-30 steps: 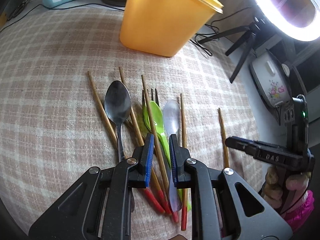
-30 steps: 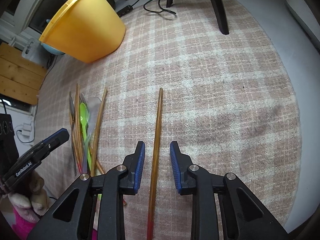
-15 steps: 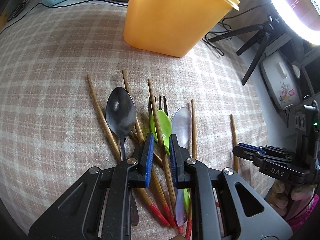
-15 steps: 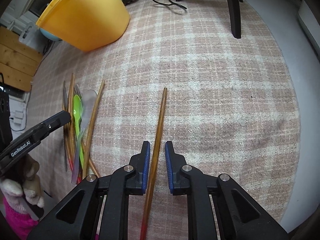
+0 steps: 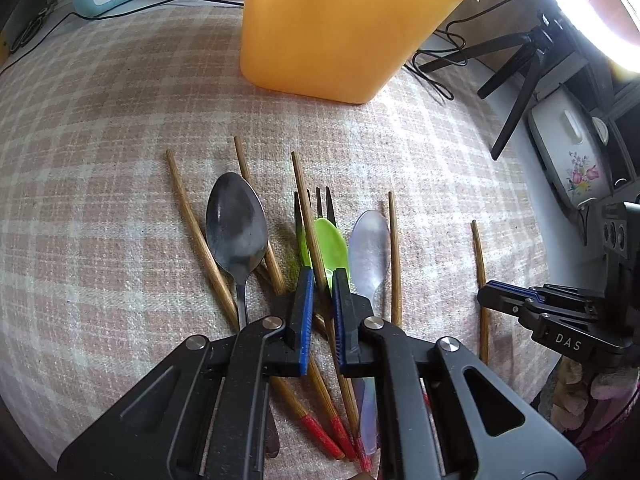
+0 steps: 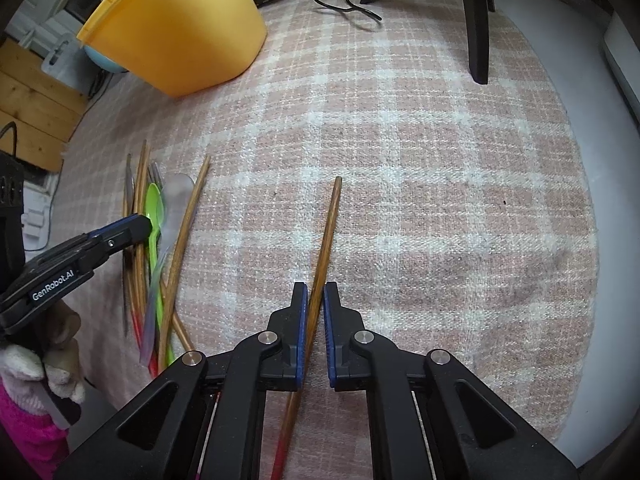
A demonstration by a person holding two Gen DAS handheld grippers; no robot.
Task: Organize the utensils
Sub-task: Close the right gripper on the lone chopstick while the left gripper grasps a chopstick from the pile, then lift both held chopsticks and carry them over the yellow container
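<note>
On my left-wrist view, starting at the far left, a lone brown chopstick [image 5: 200,236] lies slanted on the plaid-covered surface [image 5: 100,160], and just beside it sits the dark metal spoon [image 5: 237,224] with its bowl pointing away from me. Next comes the heap: a dark fork [image 5: 323,202] under a green plastic spoon [image 5: 331,244], a clear plastic spoon [image 5: 369,248], and several red-tipped chopsticks crossing each other. My left tool [image 5: 320,280] sits over the middle of this heap; its jaws have just been closing and now pinch one chopstick [image 5: 307,208] that runs up between the blue pads. Behind the heap stands the orange container [image 5: 340,28], upright and well apart from the utensils.

Further right, one more chopstick leans by the clear spoon, then a bare stretch of cloth, then a single chopstick [image 6: 326,240] lying alone. My right tool [image 6: 316,292] is down on that one: its jaws have just been closing too, and they now stand together on the shaft, which passes straight between the pads with its red end toward me. At the far right, black tripod legs [image 6: 478,20] rest on the cloth's edge
</note>
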